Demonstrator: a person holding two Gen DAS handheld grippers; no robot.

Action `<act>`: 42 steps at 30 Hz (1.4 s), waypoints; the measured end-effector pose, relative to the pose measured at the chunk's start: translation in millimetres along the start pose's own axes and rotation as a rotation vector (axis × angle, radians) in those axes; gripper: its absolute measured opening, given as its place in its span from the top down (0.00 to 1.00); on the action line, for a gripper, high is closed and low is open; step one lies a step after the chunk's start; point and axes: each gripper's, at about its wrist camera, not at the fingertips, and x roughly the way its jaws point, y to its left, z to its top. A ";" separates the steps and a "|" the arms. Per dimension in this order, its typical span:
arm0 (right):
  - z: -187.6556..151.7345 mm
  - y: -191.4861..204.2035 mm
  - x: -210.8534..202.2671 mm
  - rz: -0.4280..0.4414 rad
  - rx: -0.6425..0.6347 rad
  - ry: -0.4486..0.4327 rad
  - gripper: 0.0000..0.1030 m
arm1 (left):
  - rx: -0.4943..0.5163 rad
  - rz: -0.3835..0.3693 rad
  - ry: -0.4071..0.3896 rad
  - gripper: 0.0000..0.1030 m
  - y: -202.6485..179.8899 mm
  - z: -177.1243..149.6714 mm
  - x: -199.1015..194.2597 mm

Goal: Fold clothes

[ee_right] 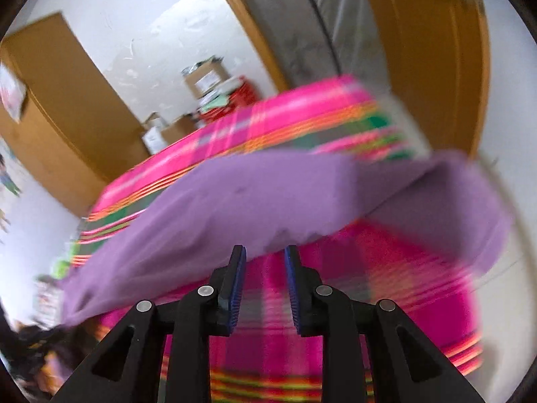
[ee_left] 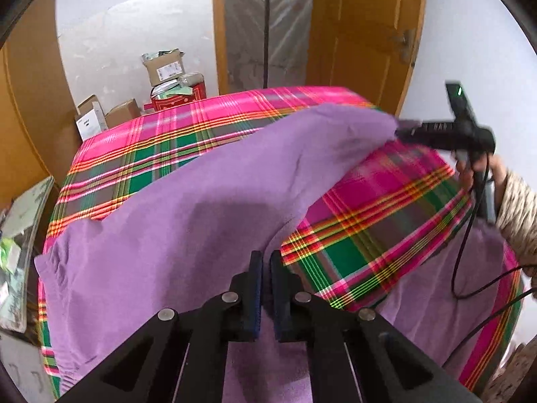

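Left wrist view: desk under plaid cloth (ee_left: 188,141) fills most of the frame, purple garment (ee_left: 161,221) spread across it from 8 o'clock up to 2 o'clock. Wooden door (ee_left: 362,33) at 12–1 o'clock, cardboard boxes (ee_left: 164,67) at 11 o'clock behind the desk. Left claw (ee_left: 265,262) at 6 o'clock, pads pinched together on a fold of the garment. Right claw (ee_left: 399,131) at 2 o'clock, holding the garment's far corner lifted off the cloth.

Right wrist view, blurred: right claw (ee_right: 265,255) fingers stand apart, garment (ee_right: 235,201) edge caught between the tips, rest draping toward 8 o'clock.
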 end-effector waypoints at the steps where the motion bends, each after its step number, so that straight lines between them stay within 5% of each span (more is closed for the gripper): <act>1: -2.3 0.4 4.7 0.018 0.020 0.018 0.73 | -0.013 -0.008 -0.008 0.95 1.6 -0.8 -2.1; 7: -5.1 -5.2 22.2 0.096 0.155 0.005 0.68 | -0.063 -0.028 -0.039 0.96 11.7 -3.8 -10.2; 19: 18.8 -51.1 2.6 -0.051 0.315 -0.172 0.67 | -0.095 -0.030 -0.036 0.96 16.8 -11.2 -6.0; 21: 20.0 -52.7 0.1 -0.071 0.309 -0.182 0.70 | -0.097 -0.026 -0.021 0.96 17.2 -12.0 -1.9; 25: 18.0 -58.4 -7.1 -0.109 0.294 -0.198 0.93 | -0.107 -0.028 0.012 0.95 21.2 -15.7 7.8; 42: -11.3 -51.8 -75.1 -0.186 0.195 -0.282 0.97 | -0.036 -0.031 0.068 0.95 17.8 -26.3 16.1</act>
